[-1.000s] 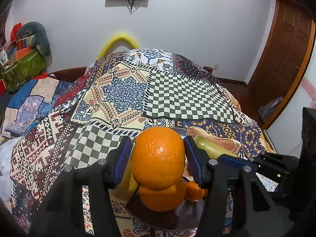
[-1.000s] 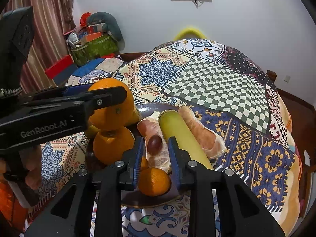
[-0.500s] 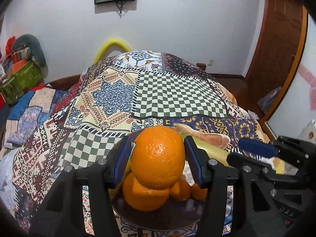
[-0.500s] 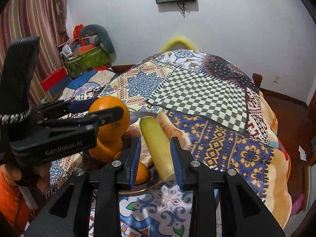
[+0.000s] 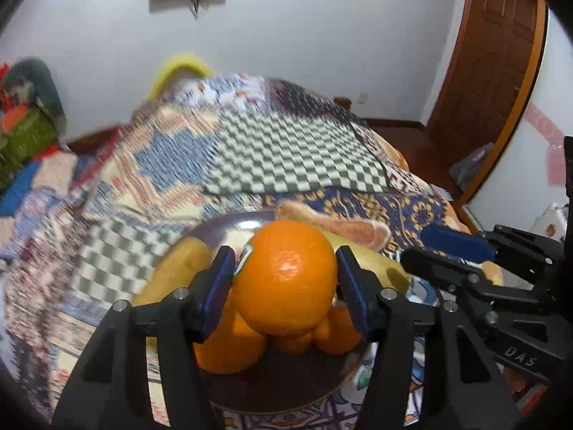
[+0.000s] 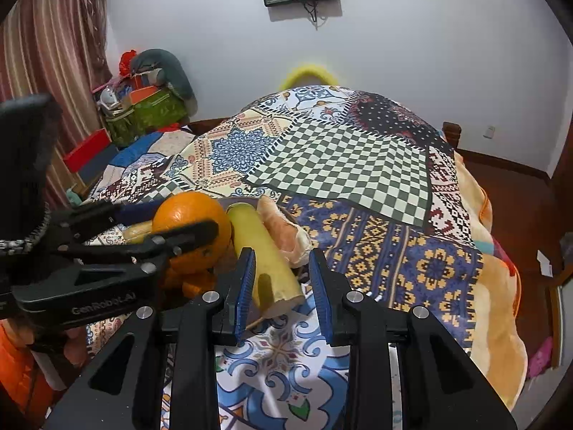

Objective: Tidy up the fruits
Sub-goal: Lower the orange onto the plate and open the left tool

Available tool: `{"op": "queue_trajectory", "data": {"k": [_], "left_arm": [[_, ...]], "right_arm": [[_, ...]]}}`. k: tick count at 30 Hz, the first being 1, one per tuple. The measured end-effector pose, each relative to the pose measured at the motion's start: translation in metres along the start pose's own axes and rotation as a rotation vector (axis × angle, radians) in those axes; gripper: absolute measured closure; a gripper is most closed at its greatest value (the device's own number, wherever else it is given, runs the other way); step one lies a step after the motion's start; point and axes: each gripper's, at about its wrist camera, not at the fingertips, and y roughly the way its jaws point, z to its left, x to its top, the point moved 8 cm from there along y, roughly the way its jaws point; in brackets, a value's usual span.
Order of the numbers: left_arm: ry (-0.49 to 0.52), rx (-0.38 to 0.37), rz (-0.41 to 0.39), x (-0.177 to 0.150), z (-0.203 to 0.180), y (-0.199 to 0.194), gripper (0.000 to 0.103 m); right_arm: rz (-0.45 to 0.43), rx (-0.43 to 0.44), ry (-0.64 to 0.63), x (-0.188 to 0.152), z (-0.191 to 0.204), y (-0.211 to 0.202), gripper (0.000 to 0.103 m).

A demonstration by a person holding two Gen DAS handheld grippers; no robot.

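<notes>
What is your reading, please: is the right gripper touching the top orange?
Apart. The right wrist view shows the pale green fruit lying between the right gripper and the top orange.

Even indoor light, motion-blurred left view

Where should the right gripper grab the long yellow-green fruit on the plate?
Its near blunt end, approached straight on from the near side, the right gripper straddling its width. The long yellow-green fruit lies pointing away; oranges crowd its left and a peach-coloured piece hugs its right farther back, so only that end looks free.
</notes>
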Motion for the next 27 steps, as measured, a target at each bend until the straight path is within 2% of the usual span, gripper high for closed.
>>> {"op": "queue_trajectory", "data": {"k": [8, 13, 18, 22, 27], "left_arm": [[-0.025, 0.004, 0.032, -0.006, 0.001, 0.001, 0.043], [-0.036, 0.009, 0.025, -0.013, -0.001, -0.022, 0.044], [-0.027, 0.02, -0.052, -0.01, -0.003, -0.072, 0.042], [-0.031, 0.034, -0.114, -0.008, -0.003, -0.114, 0.041], [-0.037, 0.073, -0.214, -0.006, -0.004, -0.173, 0.041]], "right_arm": [[-0.014, -0.017, 0.001, 0.002, -0.004, -0.012, 0.075], [-0.042, -0.012, -0.01, 0.008, 0.002, -0.029, 0.075], [-0.088, -0.008, -0.028, 0.017, 0.014, -0.057, 0.074], [-0.137, -0.007, -0.043, 0.023, 0.026, -0.084, 0.066], [-0.204, -0.002, -0.068, 0.029, 0.044, -0.123, 0.066]]}}
